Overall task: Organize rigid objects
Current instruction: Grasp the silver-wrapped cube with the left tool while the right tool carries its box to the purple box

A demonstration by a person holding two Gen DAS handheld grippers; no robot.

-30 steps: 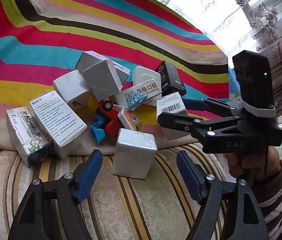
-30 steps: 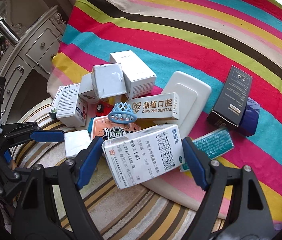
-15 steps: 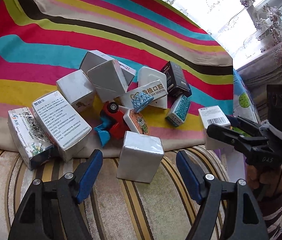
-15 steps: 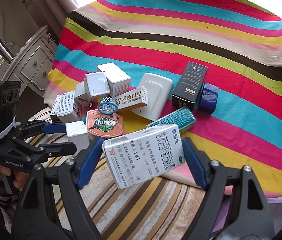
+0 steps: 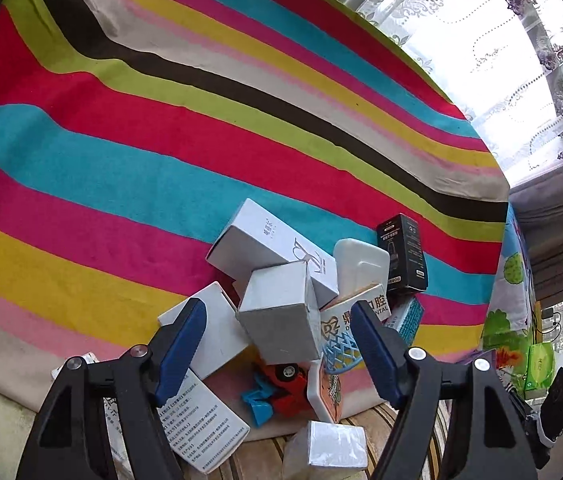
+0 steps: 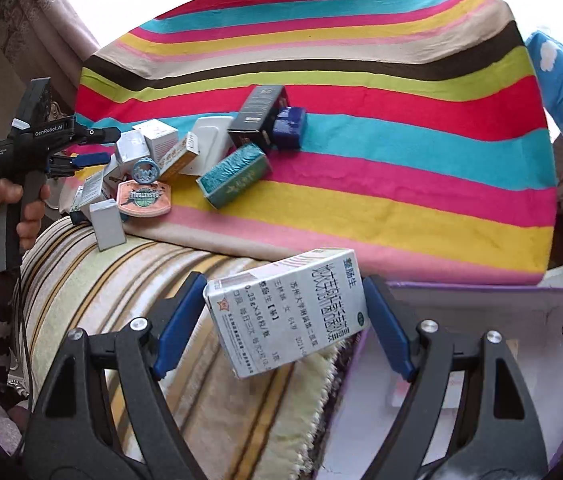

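My right gripper (image 6: 283,328) is shut on a white medicine box (image 6: 287,310) with Chinese print and holds it in the air, near the rim of a purple-edged white bin (image 6: 501,360). My left gripper (image 5: 277,348) is open, its jaws on either side of a plain white cube box (image 5: 281,314) in a pile of boxes on the striped blanket (image 5: 161,140). The left gripper also shows in the right wrist view (image 6: 93,146), at the pile's left edge.
The pile holds a long white box (image 5: 269,244), a black box (image 5: 401,252), a teal box (image 6: 233,174), a dental box (image 6: 179,156), a red toy car (image 5: 285,384) and a basketball toy (image 6: 143,196). A small silver box (image 5: 329,448) stands on the striped sofa (image 6: 121,280).
My right gripper has carried the medicine box away from the pile to the right, over the bin's rim. My left gripper has moved forward into the pile, around the white cube box.
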